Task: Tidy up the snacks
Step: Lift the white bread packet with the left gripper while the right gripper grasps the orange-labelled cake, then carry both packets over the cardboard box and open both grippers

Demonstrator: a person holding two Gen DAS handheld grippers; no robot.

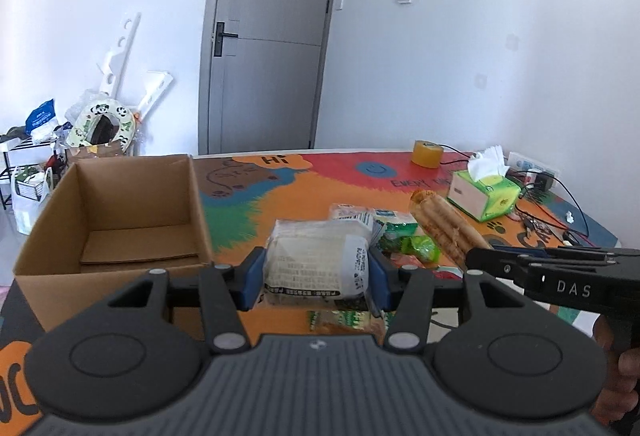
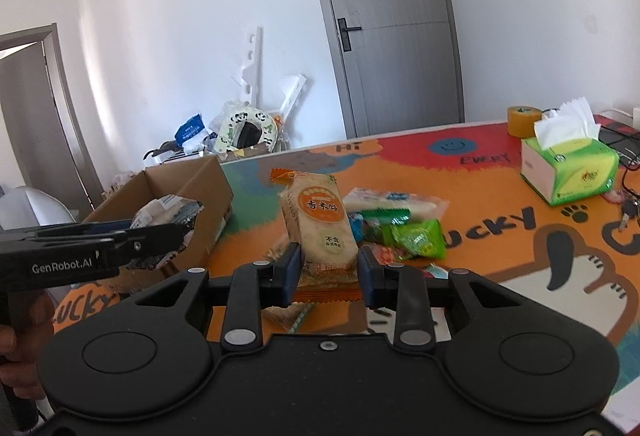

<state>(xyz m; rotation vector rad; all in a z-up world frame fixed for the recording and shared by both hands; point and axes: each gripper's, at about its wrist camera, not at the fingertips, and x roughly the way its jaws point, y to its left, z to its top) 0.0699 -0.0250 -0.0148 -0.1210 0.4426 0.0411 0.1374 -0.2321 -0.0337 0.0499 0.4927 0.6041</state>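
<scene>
My left gripper [image 1: 317,278] is shut on a white snack packet [image 1: 316,260] and holds it above the table, just right of the open cardboard box [image 1: 120,220]. My right gripper [image 2: 327,272] is shut on an orange rice-cracker packet [image 2: 320,228] and holds it upright above the table. That packet also shows in the left wrist view [image 1: 444,224]. A pile of loose snacks, some green-wrapped [image 2: 416,236], lies on the colourful table mat [image 2: 500,224]. The box also shows in the right wrist view [image 2: 188,183], at the left, with the left gripper's packet [image 2: 166,213] in front of it.
A green tissue box [image 2: 568,167] and a roll of yellow tape [image 2: 522,119] stand at the table's far right. Cables and a power strip [image 1: 532,165] lie by the wall. Clutter sits on the floor beyond the box [image 1: 100,123]. A grey door [image 1: 272,35] is behind.
</scene>
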